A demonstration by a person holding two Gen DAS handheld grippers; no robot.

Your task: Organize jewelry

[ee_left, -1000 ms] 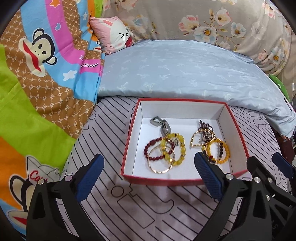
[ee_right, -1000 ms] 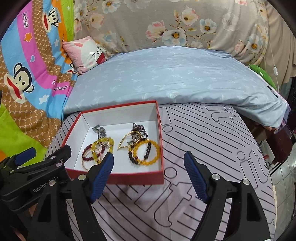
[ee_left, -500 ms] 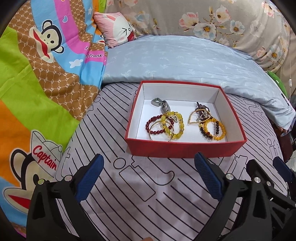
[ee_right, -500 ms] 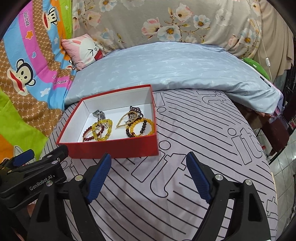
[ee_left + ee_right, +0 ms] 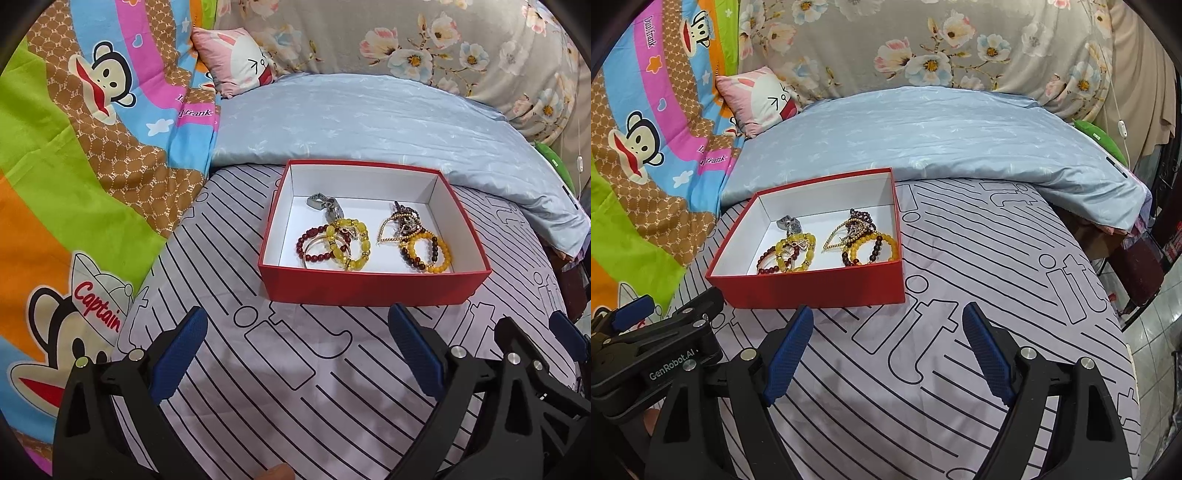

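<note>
Our left claw (image 5: pixel 297 339) and right claw (image 5: pixel 888 334) both gape wide with nothing between their ribbed blue pads (image 5: pixel 788 349). Ahead on the striped bed sheet (image 5: pixel 295 369) sits a red cardboard box (image 5: pixel 369 288), white inside, holding beaded bracelets (image 5: pixel 349 243) in yellow, maroon and amber. A blue quilt (image 5: pixel 369 118) lies behind it.

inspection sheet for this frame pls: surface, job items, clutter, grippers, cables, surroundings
Surface: bed sheet, pale with black line print.
Job's things: red box, open, white inside; yellow bead bracelet and amber bead bracelet lie in it, tangled with other pieces.
Clutter: nothing seen.
Grippers: left gripper and right gripper open, empty, short of the box.
Cables: white cord hanging at right.
Surroundings: blue quilt, cartoon blanket, pink pillow.
</note>
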